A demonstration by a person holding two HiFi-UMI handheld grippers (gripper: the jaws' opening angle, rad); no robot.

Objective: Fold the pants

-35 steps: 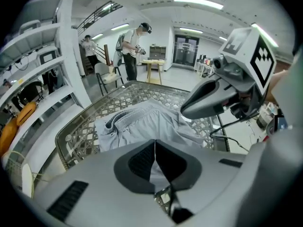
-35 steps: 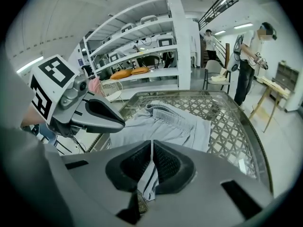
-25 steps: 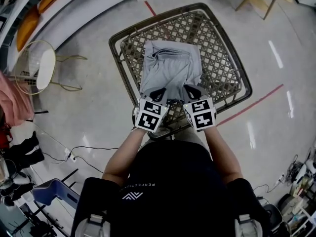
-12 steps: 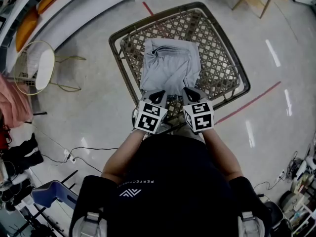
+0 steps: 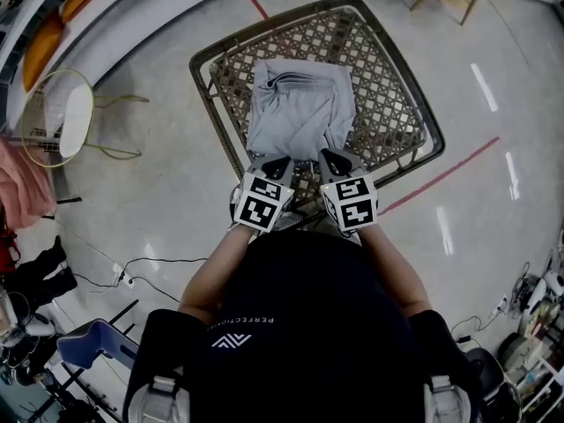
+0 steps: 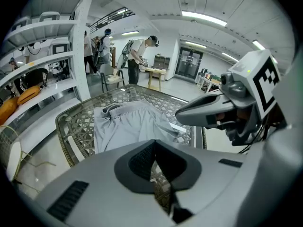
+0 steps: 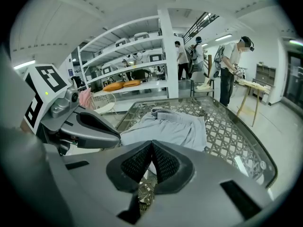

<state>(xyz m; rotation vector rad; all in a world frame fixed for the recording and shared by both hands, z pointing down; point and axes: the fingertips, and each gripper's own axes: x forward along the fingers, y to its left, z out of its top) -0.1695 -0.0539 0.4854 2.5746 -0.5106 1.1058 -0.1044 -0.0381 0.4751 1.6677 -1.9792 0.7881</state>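
while shut, left tongs (image 5: 284,161) and right tongs (image 5: 328,156) just short of pants (image 5: 300,113)

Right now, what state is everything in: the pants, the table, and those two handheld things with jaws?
pants: folded into a rough square, lying flat on the table
table: upright, with the pants on its lattice top
left gripper: jaws shut, no cloth seen between them, at the pants' near edge
right gripper: jaws shut, no cloth seen between them, at the pants' near edge
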